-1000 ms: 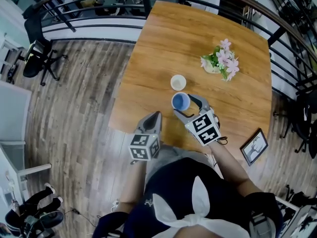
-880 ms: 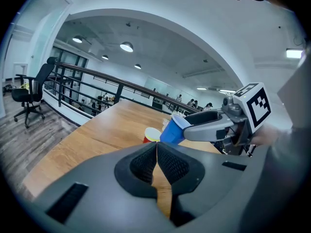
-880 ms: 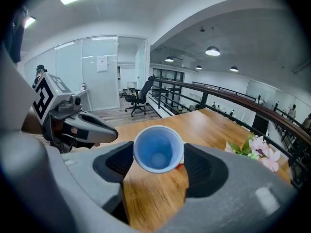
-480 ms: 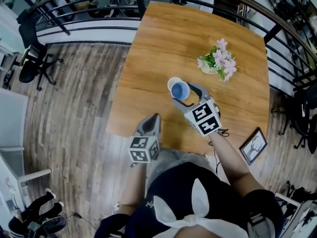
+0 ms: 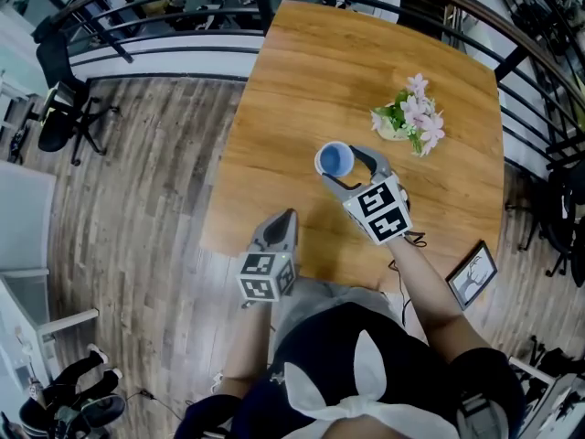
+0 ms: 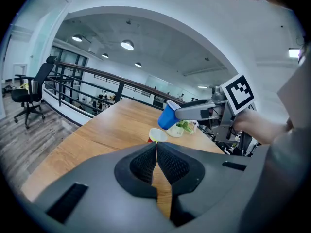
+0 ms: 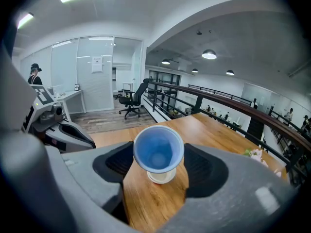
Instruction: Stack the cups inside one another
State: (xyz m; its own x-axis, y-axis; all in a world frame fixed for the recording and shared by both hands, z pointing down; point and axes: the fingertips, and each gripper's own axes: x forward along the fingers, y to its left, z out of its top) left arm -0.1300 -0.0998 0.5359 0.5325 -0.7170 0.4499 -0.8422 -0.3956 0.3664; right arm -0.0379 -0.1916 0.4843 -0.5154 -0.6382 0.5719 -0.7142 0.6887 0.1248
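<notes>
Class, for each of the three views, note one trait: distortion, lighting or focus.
Head view: the wide lens bows the railing around the table. Left gripper view: fisheye, black corners, a ceiling lamp glares. Right gripper view: even indoor light, blue cup crisp, picture edges dark.

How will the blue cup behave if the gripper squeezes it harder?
The blue cup looks thin-walled, so it is probably light and may dent. It tapers, so it could slip from the right gripper.
</notes>
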